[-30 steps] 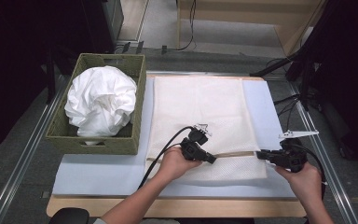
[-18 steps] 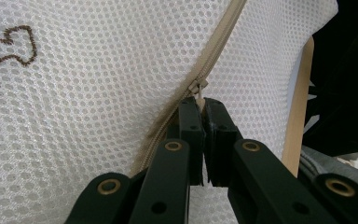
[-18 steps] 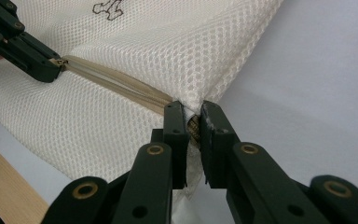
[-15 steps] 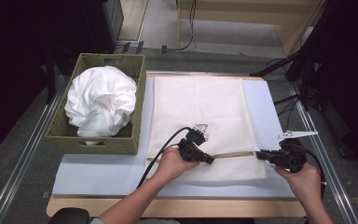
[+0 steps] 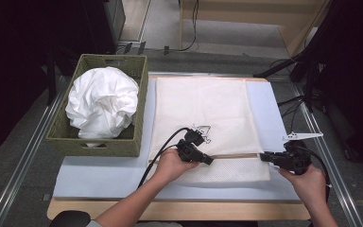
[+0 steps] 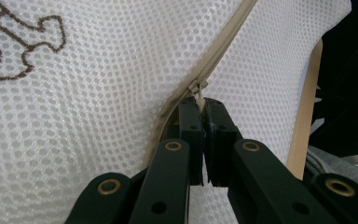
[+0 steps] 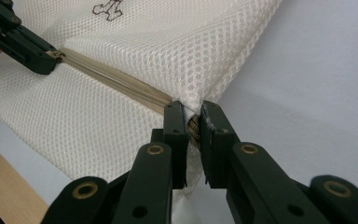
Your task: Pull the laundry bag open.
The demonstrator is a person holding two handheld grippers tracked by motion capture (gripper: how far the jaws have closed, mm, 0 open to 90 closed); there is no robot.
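Note:
A white mesh cover [image 5: 203,111] with a tan zipper [image 5: 234,155] lies flat on the pale blue mat [image 5: 264,101]. My left gripper [image 5: 210,161] sits on the zipper line, shut on the small metal zipper pull [image 6: 198,88], with the jaws [image 6: 201,105] pinching it from both sides. My right gripper [image 5: 263,156] is at the cover's right edge. There its jaws [image 7: 192,109] are shut on the mesh corner where the zipper [image 7: 116,81] ends. The right gripper view also shows the left gripper [image 7: 51,58] farther along the zipper.
A green woven basket [image 5: 97,142] holding a bundle of white cloth [image 5: 101,101] stands on the left of the mat. The table's wooden front edge [image 5: 179,209] runs below my hands. Dark stands and cables crowd the far right.

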